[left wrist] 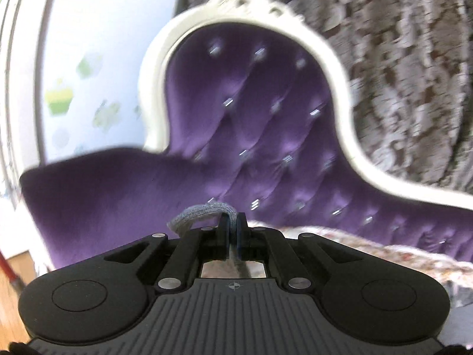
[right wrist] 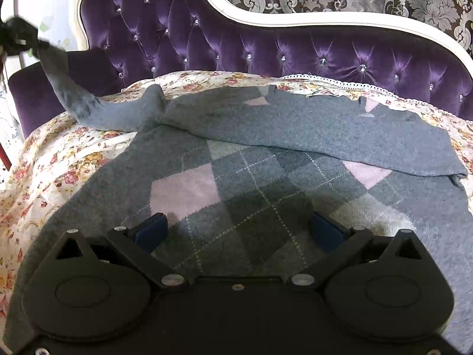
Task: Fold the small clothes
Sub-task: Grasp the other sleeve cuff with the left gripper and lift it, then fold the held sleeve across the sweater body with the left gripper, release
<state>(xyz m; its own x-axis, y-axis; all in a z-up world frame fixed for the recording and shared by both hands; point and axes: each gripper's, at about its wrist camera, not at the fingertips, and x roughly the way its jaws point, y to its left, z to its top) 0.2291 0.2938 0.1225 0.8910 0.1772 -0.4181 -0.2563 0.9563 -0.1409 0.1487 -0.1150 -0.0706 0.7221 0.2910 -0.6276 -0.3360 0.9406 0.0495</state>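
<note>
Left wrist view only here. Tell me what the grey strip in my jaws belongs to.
Observer: It is a sleeve of a grey argyle sweater, raised off the floral cover.
Operator: Report the right gripper.
Observer: The right gripper is open over the sweater's diamond-patterned front, holding nothing.
Operator: Describe how the sweater lies.
Observer: A plain grey layer is already folded across its far half.

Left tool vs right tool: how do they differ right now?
The left tool is shut, pinching the sweater's grey sleeve; the right tool is open, holding nothing. In the right wrist view the left is raised over the sofa's end, lifting the sleeve; the right sits low over the sweater's argyle body. Both have black bodies with blue pads.
</note>
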